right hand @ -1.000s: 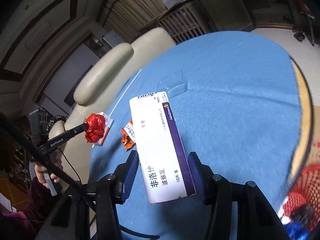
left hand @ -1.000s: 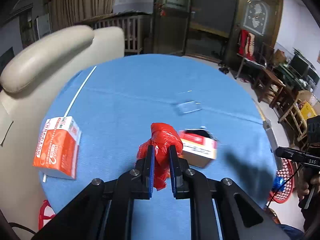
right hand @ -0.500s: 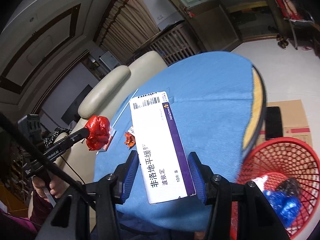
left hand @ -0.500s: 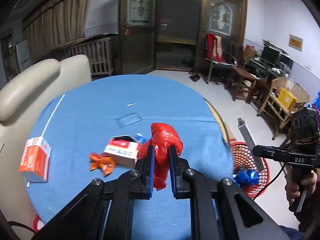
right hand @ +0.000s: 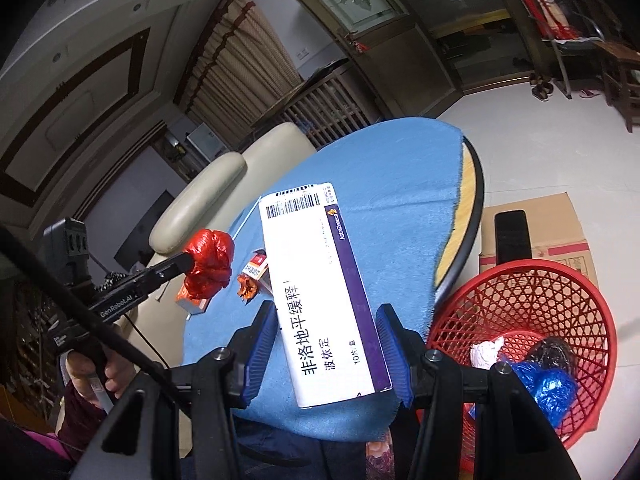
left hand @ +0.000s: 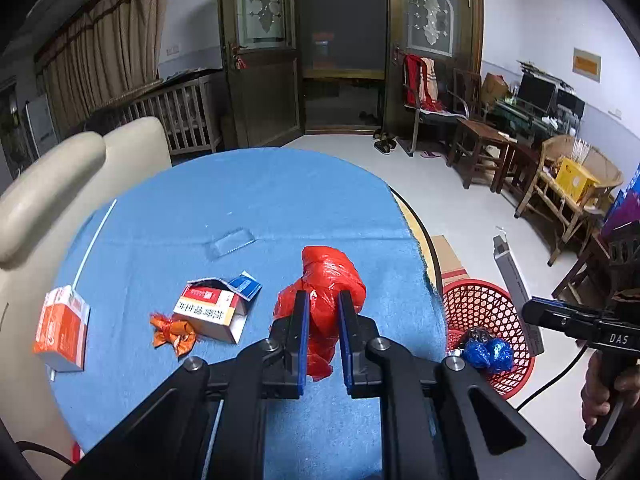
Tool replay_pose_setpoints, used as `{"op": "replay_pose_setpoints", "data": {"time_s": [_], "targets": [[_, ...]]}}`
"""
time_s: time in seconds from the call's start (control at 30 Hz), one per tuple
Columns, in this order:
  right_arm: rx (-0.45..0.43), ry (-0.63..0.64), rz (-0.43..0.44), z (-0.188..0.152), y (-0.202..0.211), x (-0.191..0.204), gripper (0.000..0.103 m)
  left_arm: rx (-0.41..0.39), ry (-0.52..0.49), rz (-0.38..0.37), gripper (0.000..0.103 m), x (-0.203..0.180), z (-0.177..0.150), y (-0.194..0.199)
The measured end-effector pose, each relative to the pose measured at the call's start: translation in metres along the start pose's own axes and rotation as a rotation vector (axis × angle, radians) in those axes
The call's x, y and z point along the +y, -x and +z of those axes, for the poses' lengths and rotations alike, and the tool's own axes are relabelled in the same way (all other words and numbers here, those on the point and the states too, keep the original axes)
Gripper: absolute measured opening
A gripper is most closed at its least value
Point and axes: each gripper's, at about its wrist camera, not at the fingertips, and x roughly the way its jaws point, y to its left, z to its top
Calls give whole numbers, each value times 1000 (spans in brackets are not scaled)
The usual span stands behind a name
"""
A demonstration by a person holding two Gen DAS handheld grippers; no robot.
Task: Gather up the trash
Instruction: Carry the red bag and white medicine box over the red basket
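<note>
My left gripper [left hand: 323, 312] is clamped on a crumpled red plastic bag [left hand: 326, 280] above the blue tablecloth [left hand: 240, 200]; my right gripper [right hand: 326, 344] grips a white-and-purple medicine box [right hand: 320, 280], long axis along the fingers. The red mesh basket [right hand: 520, 308] lies right of and below both, apparently nearer the right hand. Two cartons [left hand: 212, 312] [left hand: 60, 328] and an orange wrapper [left hand: 172, 330] lie on the cloth.

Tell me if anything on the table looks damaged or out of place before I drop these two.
One thing: the red-and-white carton lying on the blue tablecloth is torn open, its blue-printed flap ripped and splayed upward. A crumpled orange wrapper lies right beside it, and an orange box sits close to the table's left edge.
</note>
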Motion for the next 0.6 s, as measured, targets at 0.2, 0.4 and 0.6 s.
{"op": "replay_pose_setpoints", "data": {"time_s": [0.2,0.4,0.6], "targets": [[-20,-25,4,1,11,-9,54,-5,-63,23,14,-24,6,-2],[-34,-52,6,-1,22,-21,54,5,-104,25,14,-42,8,-9],[-48,-75,7,-2,31,-31,54,11,-140,19,14,-64,13,-14]]}}
